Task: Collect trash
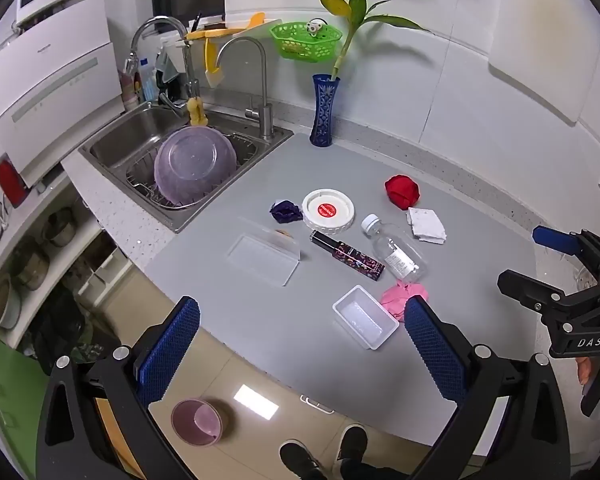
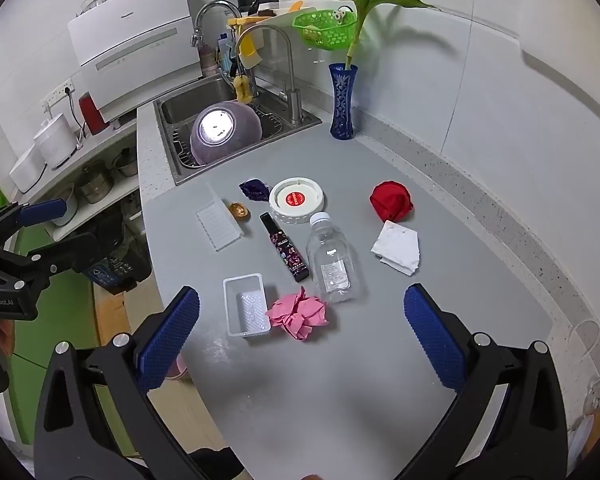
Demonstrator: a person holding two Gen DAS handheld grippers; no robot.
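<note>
Trash lies on the grey counter [image 2: 340,380]: a crumpled pink paper [image 2: 300,312], a small white tray [image 2: 246,306], a clear plastic bottle [image 2: 332,258], a dark tube [image 2: 284,246], a white lid with a red centre [image 2: 297,200], a purple wrapper [image 2: 254,189], a red crumpled ball [image 2: 391,200], a white napkin [image 2: 397,248], a clear tray [image 2: 219,222] and a gold wrapper [image 2: 239,210]. My right gripper [image 2: 300,340] is open and empty, just before the pink paper. My left gripper [image 1: 300,344] is open and empty above the counter's front edge, near the white tray [image 1: 365,316].
A sink [image 1: 140,136] with a purple bowl [image 1: 194,164] on a rack lies at the back left. A blue vase [image 1: 323,110] with a plant stands by the wall. A pink bin [image 1: 197,422] stands on the floor beside the counter. Shelves with pots are at the left.
</note>
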